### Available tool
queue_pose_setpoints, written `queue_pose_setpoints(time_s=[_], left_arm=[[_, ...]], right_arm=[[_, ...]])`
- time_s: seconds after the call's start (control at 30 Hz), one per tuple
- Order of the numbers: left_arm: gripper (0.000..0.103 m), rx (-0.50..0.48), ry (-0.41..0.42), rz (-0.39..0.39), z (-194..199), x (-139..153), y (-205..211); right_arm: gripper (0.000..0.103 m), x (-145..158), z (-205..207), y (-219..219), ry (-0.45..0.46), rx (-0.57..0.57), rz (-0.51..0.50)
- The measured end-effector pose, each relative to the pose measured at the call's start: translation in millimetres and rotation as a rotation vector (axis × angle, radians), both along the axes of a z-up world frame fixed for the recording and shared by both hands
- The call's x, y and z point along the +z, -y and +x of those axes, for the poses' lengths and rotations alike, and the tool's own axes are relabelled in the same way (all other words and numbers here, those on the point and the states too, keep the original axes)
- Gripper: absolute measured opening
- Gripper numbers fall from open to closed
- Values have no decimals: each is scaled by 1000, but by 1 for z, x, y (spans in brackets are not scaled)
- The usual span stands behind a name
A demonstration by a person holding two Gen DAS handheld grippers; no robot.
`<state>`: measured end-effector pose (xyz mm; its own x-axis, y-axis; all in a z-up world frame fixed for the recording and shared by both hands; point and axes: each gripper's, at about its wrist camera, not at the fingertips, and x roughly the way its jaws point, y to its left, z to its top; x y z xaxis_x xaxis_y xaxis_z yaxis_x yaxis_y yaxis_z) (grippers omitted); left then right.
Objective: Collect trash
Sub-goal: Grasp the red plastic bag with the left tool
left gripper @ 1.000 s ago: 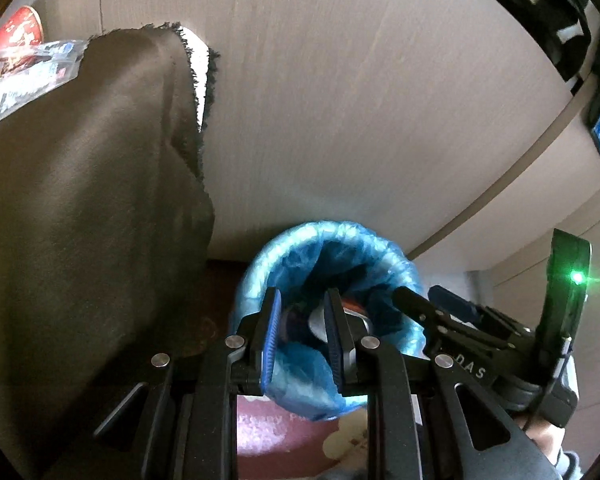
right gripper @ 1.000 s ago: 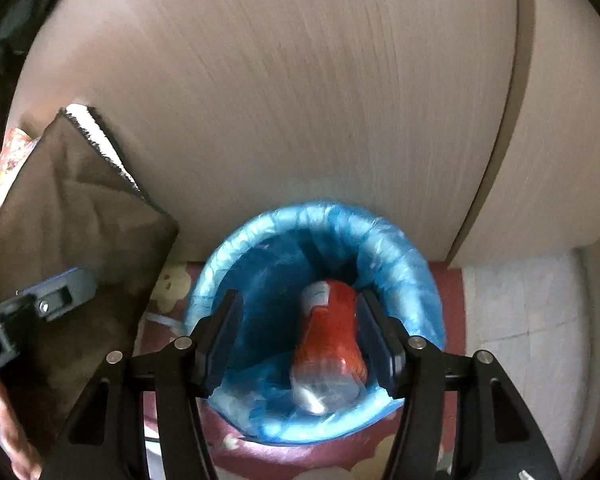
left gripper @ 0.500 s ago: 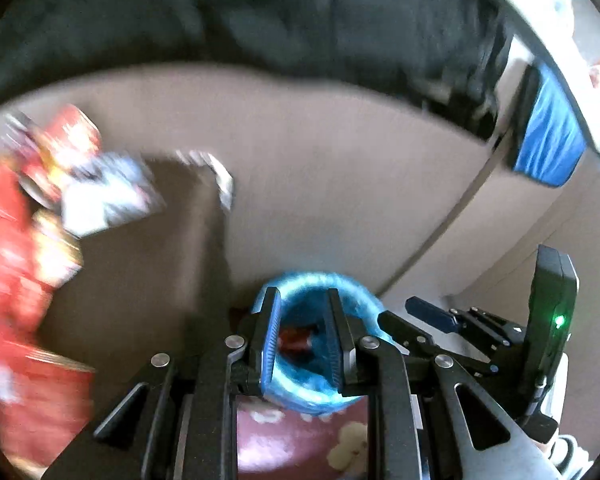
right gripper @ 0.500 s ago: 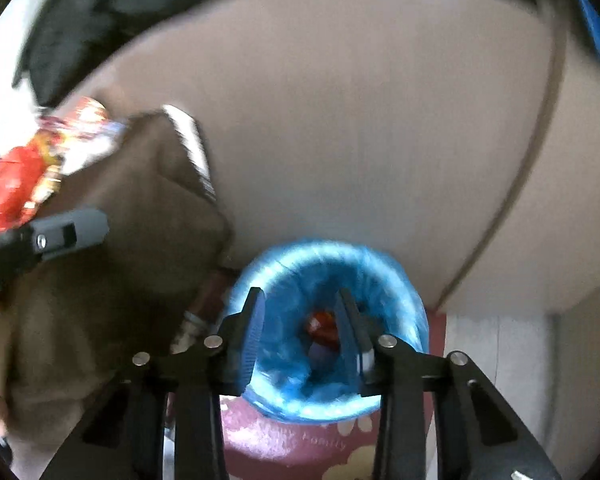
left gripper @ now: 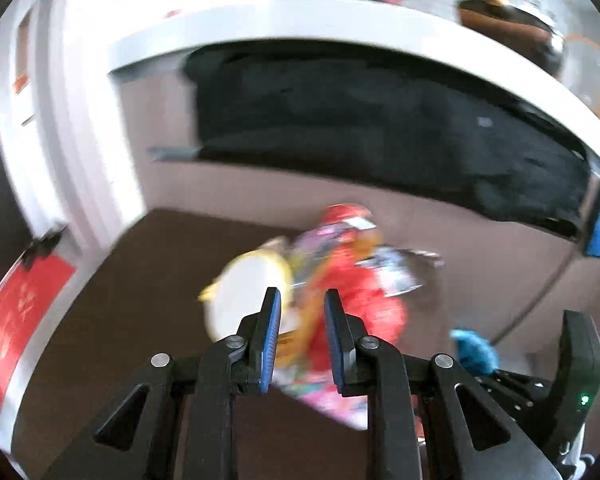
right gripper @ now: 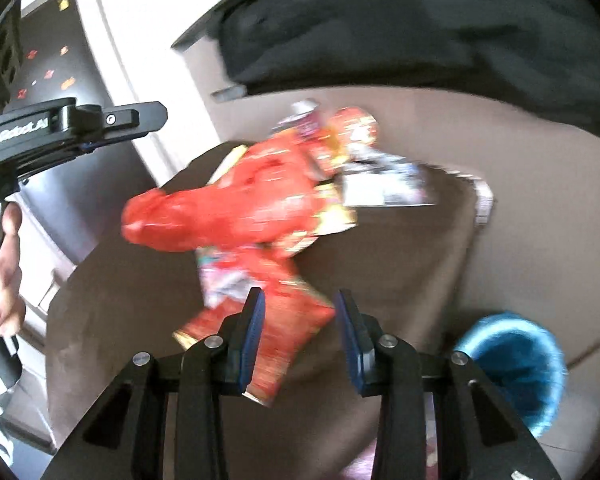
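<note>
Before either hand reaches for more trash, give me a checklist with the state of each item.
1. Left tongs open and empty: ok.
2. Right tongs open and empty: ok.
3. Trash in view: ok, a pile of wrappers lies on the brown cloth, with a red packet nearest the right tongs.
4. Picture sharp enough to pick a single piece: not ok, both views are blurred.
5. Blue-lined bin within sight: ok, low on the right.
6. Room left in the bin: cannot tell.
</note>
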<state>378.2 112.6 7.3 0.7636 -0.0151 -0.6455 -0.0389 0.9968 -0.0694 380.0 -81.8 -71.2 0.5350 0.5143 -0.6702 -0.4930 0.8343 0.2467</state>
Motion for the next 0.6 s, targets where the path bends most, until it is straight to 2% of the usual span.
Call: queue_pose_setpoints(time_s=[0.07,0.13,0.3,0.33,0.47,0.6], left_arm=[[23,35,-22,-15,-2,-15,-24],[23,49,-42,-41,-5,-30,-38],[23,61,-82,-95,-5,-63,-58],[23,59,-85,-109,-5,-68,-61],[23,53,-77,-129,-5,-72,-62],[23,43,-65,-139,-3,-69,-60]], right_arm=[[35,-10,0,-21,-31,19,-15],[36,-16,-1,-32,-19,0,-44],[39,-22,-1,-37,-14,-29,-73],[43,-24,-3,-35,-20,-31,-81],[60,-34,0,-25,-72,-78,-98],[62,-36,-5,-23,-61,-89,-103]])
